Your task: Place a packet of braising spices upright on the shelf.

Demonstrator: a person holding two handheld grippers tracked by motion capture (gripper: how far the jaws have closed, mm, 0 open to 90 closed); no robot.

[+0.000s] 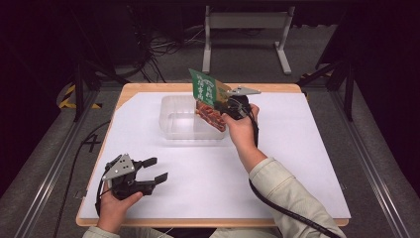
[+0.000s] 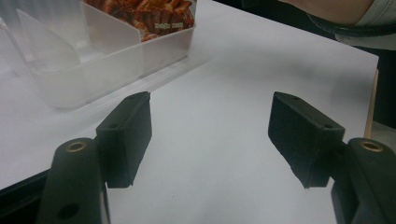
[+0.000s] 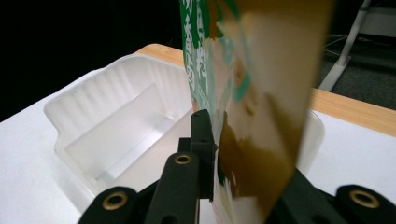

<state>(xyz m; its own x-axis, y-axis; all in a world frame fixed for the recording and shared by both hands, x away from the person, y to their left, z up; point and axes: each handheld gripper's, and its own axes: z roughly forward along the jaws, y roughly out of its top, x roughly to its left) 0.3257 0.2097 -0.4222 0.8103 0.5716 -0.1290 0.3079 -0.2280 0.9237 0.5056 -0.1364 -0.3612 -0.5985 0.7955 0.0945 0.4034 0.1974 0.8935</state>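
Two claws are in my hands; my right claw (image 1: pixel 225 105) is raised over the right end of the clear plastic tray (image 1: pixel 171 126), forearm angled up from the lower right of the high view, wrist bent so the jaws point toward the tray; its jaws are clamped on a snack packet (image 1: pixel 208 99), green-printed at the top and red-brown lower down, which stands tilted with its lower end dipping into the tray; in the right gripper view the packet (image 3: pixel 252 116) rises between my jaws, the left pad pressed flat to it, over the tray's (image 3: pixel 116 116) ribbed wall; my left claw (image 1: pixel 151 176) rests low near the front left of the tabletop (image 1: pixel 297 163), jaws spread apart with nothing between them, aimed to the right; in the left gripper view bare white surface lies ahead of it, the tray (image 2: pixel 93 70) well apart; wide free sheet stretches between my two hands and to the right; wooden edges frame the white cover; dark floor, cables and a white stand (image 1: pixel 245 29) lie beyond.
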